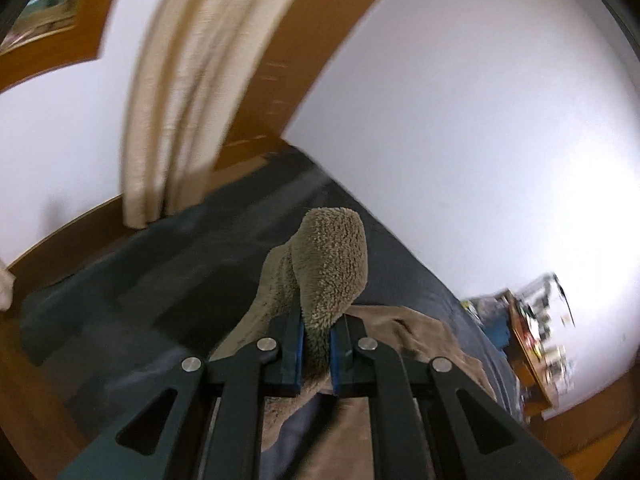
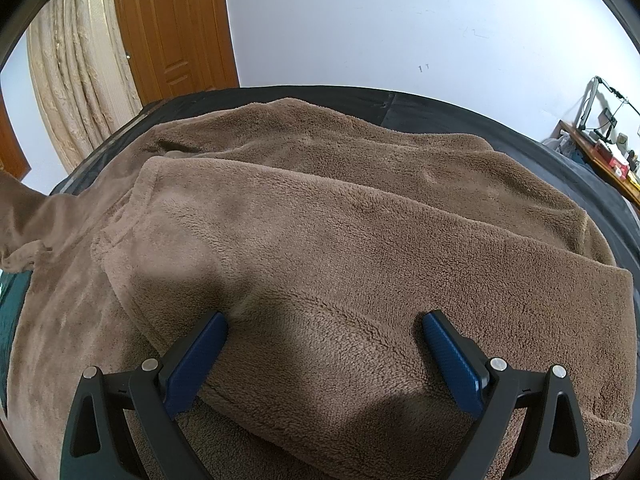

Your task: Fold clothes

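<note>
Left gripper clamps a fold of the brown fluffy fleece garment between its blue pads; a rounded flap of the fleece sticks up past the fingertips, rest trails down below the fingers. Left view is tilted and motion-blurred. Right gripper is spread wide, holding nothing, blue-padded fingers poised just over the garment's near folded edge, fabric between and beneath them; contact can't be told. Garment lies spread on a dark blue-black bed cover, one layer folded over another. Behind: cream curtain, brown wooden door, white wall, cluttered wooden desk far right.
</note>
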